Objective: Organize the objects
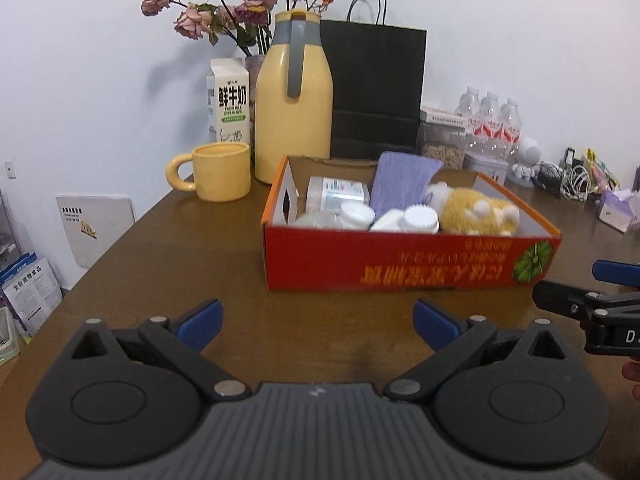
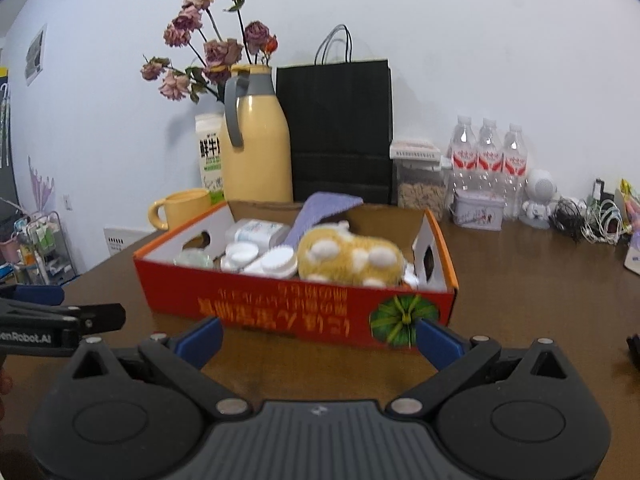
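Both the left tool (image 1: 316,326) and the right tool (image 2: 318,338) are held spread wide and empty above the tabletop (image 1: 192,264), just short of the red box (image 1: 400,268), in which a plush toy (image 1: 472,210), white bottles (image 1: 416,220) and a purple cloth (image 1: 400,178) are packed.

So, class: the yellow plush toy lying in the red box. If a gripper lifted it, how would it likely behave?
The plush toy looks furry and rounded, so it is probably soft and would squash between the fingers rather than slip. It is likely light for its bulk. It lies wedged beside the white-capped bottles in the red box, so lifting it might nudge them.
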The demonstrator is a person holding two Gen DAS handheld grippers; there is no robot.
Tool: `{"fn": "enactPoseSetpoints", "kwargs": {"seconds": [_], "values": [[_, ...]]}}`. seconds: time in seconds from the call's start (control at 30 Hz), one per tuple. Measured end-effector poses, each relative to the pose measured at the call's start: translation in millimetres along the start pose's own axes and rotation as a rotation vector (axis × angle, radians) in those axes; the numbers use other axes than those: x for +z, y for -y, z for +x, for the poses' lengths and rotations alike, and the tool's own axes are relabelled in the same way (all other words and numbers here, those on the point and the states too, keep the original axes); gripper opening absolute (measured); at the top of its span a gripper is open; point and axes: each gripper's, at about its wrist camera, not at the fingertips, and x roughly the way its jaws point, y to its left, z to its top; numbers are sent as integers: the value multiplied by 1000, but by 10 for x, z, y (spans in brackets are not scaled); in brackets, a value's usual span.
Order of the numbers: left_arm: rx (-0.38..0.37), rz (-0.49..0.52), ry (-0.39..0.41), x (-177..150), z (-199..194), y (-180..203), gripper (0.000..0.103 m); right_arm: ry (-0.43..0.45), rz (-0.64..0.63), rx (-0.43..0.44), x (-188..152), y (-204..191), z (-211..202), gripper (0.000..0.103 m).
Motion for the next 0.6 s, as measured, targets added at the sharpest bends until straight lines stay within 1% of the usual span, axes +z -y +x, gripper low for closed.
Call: {"fn": "enactPoseSetpoints", "kwargs": {"seconds": [0.2,0.6], "values": [[-5,2,-18,-98,-52,8,103,-32,11,-16,-139,9,-49,103],[-10,8,-16,-129,-109,40,103,-25,11,-19,-131,-3,-106,103]]}}
